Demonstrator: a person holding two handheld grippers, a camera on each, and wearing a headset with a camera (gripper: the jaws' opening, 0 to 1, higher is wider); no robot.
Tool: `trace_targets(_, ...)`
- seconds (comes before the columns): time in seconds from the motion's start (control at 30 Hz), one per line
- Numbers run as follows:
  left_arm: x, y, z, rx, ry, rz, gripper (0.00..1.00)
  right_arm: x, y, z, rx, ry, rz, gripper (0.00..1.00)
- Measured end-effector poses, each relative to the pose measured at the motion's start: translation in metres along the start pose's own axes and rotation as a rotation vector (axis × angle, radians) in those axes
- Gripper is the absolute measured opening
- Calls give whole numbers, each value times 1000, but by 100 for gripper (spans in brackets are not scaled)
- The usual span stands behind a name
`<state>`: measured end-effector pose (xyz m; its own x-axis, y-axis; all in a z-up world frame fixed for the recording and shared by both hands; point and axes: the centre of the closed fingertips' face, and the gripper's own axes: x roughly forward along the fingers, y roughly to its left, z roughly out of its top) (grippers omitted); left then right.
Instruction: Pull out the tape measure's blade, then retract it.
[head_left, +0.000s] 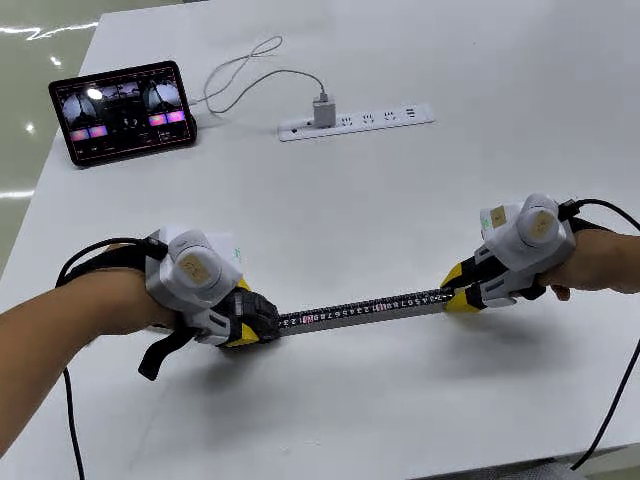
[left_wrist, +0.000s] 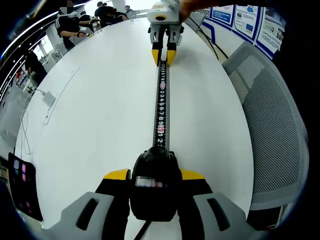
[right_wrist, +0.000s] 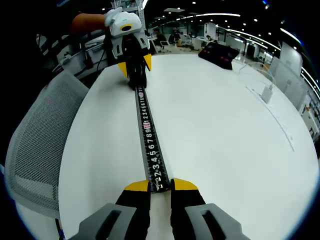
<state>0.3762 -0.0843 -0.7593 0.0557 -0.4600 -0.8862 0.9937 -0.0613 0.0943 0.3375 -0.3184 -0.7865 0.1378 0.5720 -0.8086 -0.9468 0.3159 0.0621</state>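
Observation:
A black tape measure case (head_left: 256, 318) (left_wrist: 155, 182) rests on the white table, clamped in my left gripper (head_left: 243, 318) (left_wrist: 152, 176) at the lower left of the head view. Its blade (head_left: 365, 309) (left_wrist: 161, 107) (right_wrist: 149, 142), black with white numbers, stretches flat over the table toward the right. My right gripper (head_left: 458, 288) (right_wrist: 160, 186) is shut on the blade's free end. In the right gripper view the case (right_wrist: 135, 70) and the left gripper (right_wrist: 132, 64) sit at the far end; in the left gripper view the right gripper (left_wrist: 164, 56) pinches the blade tip.
A tablet (head_left: 123, 110) stands at the table's back left. A white power strip (head_left: 355, 121) with a plugged charger (head_left: 323, 110) and a white cable (head_left: 240, 75) lies at the back middle. A grey mesh chair (left_wrist: 270, 120) (right_wrist: 40, 145) stands beside the table edge.

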Motion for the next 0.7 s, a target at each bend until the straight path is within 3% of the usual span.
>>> trace_targets(0.53,-5,2,1,-53,-17,1,31,0,1,-1,-23,59,-25,13)
trace_targets(0.7,-13,6,5,-135,-51,12,35,-2,0,-2,-37,68,-37,20)
